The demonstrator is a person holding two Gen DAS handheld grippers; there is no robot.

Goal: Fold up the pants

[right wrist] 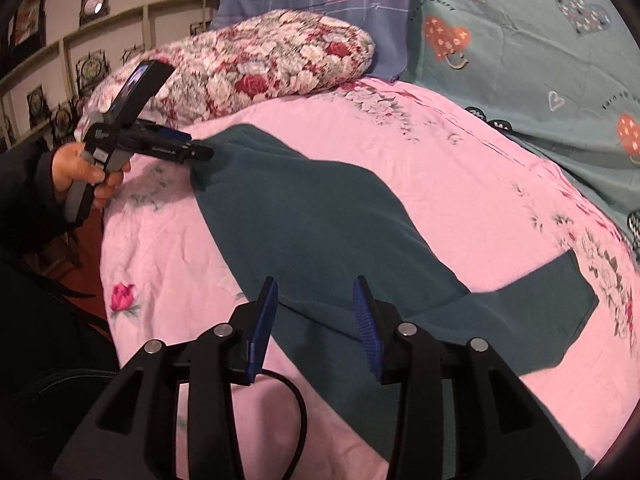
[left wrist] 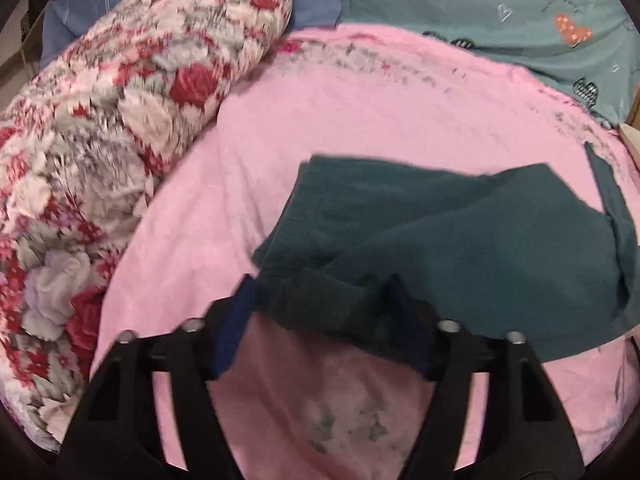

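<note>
Dark teal pants (right wrist: 320, 220) lie across the pink bed (right wrist: 460, 184), left gripper (left wrist: 320, 312) jaws apart around the bunched waistband, right gripper (right wrist: 314, 312) half open over a leg, so I'd pinch both layers before lifting.

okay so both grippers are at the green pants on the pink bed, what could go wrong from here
1. The left gripper stands open with a bunched edge of the pants between its fingers; closing could pinch extra layers or the pink sheet underneath.
2. The right gripper is open over the pants, not gripping; lifting only one side may drag the cloth askew.
3. The legs lie bent and overlapped, so a fold now may come out uneven.
</note>
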